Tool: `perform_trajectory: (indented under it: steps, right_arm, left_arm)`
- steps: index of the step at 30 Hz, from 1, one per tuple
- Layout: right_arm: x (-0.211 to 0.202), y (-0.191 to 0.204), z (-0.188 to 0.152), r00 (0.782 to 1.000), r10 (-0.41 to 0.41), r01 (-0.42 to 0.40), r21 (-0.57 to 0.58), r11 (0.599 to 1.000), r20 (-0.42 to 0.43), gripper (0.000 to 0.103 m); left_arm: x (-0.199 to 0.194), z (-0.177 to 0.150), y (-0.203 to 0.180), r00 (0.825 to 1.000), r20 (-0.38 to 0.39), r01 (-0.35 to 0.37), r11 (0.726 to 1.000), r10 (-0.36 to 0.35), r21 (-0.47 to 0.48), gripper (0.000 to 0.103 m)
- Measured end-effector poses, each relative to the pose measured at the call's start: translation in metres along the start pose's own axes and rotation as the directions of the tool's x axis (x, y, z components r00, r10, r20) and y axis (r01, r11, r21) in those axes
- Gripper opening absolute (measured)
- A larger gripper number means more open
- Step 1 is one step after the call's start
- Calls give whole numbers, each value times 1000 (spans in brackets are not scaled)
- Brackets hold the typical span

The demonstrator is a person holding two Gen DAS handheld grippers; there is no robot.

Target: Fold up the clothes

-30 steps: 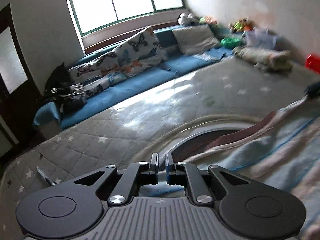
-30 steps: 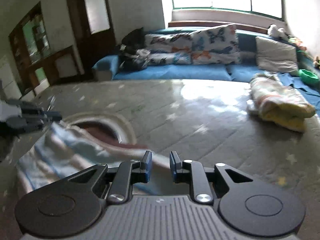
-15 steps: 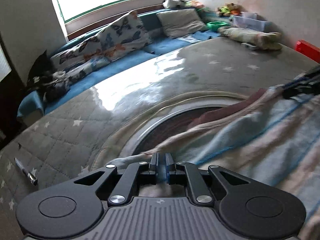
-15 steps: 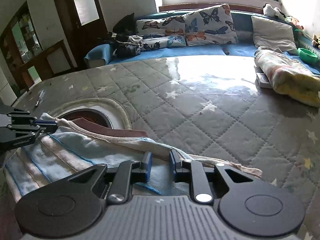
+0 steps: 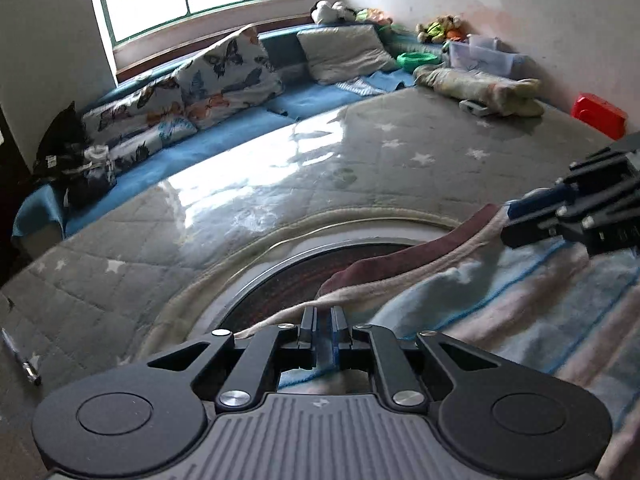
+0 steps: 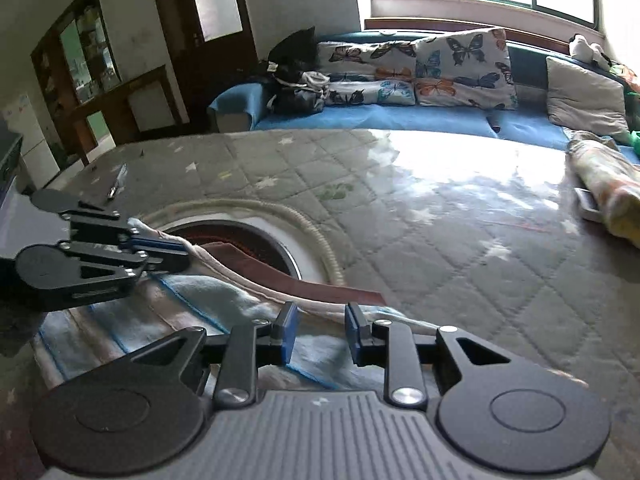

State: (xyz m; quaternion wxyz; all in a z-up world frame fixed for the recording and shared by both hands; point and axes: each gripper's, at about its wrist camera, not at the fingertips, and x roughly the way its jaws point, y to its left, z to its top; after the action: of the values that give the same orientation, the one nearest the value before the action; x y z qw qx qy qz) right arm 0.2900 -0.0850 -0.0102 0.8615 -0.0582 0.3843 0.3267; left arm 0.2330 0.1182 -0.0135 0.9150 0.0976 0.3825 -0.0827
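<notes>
Left gripper (image 5: pixel 323 322) is clamped tight on the near edge of the towel (image 5: pixel 520 304), fabric pinched between its blue pads; right gripper (image 6: pixel 318 330) is letting go, jaws opening, pads clear of the cloth that lies under and between them. The towel, pale blue with cream and blue stripes and a maroon strip along its far edge, lies flat on the grey quilted mat (image 6: pixel 400 220), its far edge draped over the round rug (image 6: pixel 256 240). Beyond the rug, a pen (image 6: pixel 117 184) on the mat; farther off, butterfly cushions (image 6: pixel 460 68) on the blue sofa (image 6: pixel 400 120); right of the rug, a rolled blanket (image 5: pixel 480 88).
</notes>
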Motion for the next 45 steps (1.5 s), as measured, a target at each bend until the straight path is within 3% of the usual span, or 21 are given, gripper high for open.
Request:
perform_trajectory:
  steps: [5,14,18,23,29,33,36,39,45]
  right_arm:
    - [10,10,1,1000,-8,8,-22,1000,-19,26]
    - [10,61,-12,996,69,-76,-142,987,-55,27]
    - [3,88,-26,994,80,-95,-230,969,-74,35]
    - [-7,125,-44,991,101,-126,-344,930,-91,35]
    - [-22,156,-64,971,195,-233,-372,899,-137,36]
    - [-38,159,-70,962,237,-270,-365,891,-133,37]
    - [-54,144,-71,972,213,-235,-333,913,-100,38]
    - [-68,120,-75,985,156,-170,-290,942,-73,38]
    - [-93,72,-97,999,23,-29,-170,985,-37,38]
  left_arm:
    - [3,3,8,1000,1,10,999,-10,-44,10]
    - [-29,-20,15,999,33,-5,998,7,-62,10]
    - [-45,-37,14,999,41,-25,999,26,-29,10]
    - [-51,-52,13,998,39,-44,999,44,-10,10]
    - [-54,-62,12,997,41,-71,997,71,-11,10]
    - [-63,-72,16,995,45,-85,995,88,-59,11]
    - [-75,-81,20,994,57,-87,991,94,-104,14]
    - [-87,-91,21,995,59,-73,986,83,-148,26]
    - [-103,-110,19,997,31,-68,977,76,-203,35]
